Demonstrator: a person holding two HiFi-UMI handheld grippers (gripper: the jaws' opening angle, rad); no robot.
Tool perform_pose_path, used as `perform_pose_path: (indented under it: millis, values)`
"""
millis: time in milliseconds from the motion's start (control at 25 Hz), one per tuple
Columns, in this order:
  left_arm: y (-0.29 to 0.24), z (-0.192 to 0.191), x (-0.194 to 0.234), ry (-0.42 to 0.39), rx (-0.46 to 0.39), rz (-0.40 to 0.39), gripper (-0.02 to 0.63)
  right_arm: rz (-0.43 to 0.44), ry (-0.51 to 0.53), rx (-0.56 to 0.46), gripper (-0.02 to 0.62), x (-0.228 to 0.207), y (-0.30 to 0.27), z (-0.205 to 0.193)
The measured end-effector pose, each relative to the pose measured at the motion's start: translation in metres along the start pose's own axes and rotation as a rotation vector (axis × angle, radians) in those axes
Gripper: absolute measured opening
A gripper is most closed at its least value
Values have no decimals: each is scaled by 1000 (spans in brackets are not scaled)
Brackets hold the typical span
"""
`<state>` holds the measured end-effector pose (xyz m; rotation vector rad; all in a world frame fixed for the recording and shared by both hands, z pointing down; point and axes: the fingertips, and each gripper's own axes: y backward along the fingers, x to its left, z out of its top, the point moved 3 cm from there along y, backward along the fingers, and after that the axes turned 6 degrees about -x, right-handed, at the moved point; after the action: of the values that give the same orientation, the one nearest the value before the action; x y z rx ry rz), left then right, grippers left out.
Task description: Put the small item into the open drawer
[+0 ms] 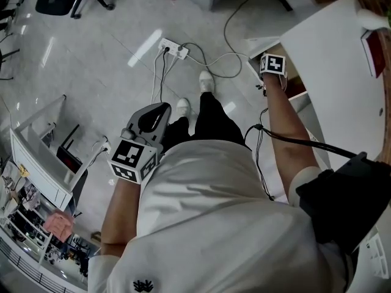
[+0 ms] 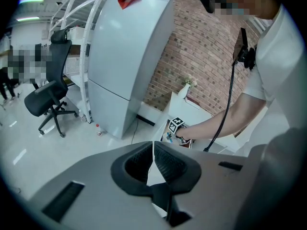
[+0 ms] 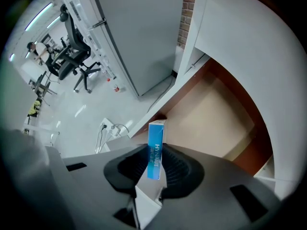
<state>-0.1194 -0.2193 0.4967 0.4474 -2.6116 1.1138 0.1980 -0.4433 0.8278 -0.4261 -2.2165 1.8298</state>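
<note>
Between the jaws of the right gripper (image 3: 154,166), pinched upright, the blue box (image 3: 156,138) is poised over the bare floor of the open drawer (image 3: 211,114). Lowering it well inside the walls before letting go should prevent tipping. At the near left, the left gripper (image 2: 153,163) hangs pressed together, empty.

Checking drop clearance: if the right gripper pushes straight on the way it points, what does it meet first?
The right gripper, shut on the small blue cardboard box, points into the open wooden drawer. Likely first contact: the drawer's tan floor near its brown corner; depth unclear.
</note>
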Motion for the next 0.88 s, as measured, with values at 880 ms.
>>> perform_pose_path:
  millis: [880]
  values:
    - [4, -12, -4, 6, 5, -31, 29, 35, 6, -86, 155, 7, 8, -9]
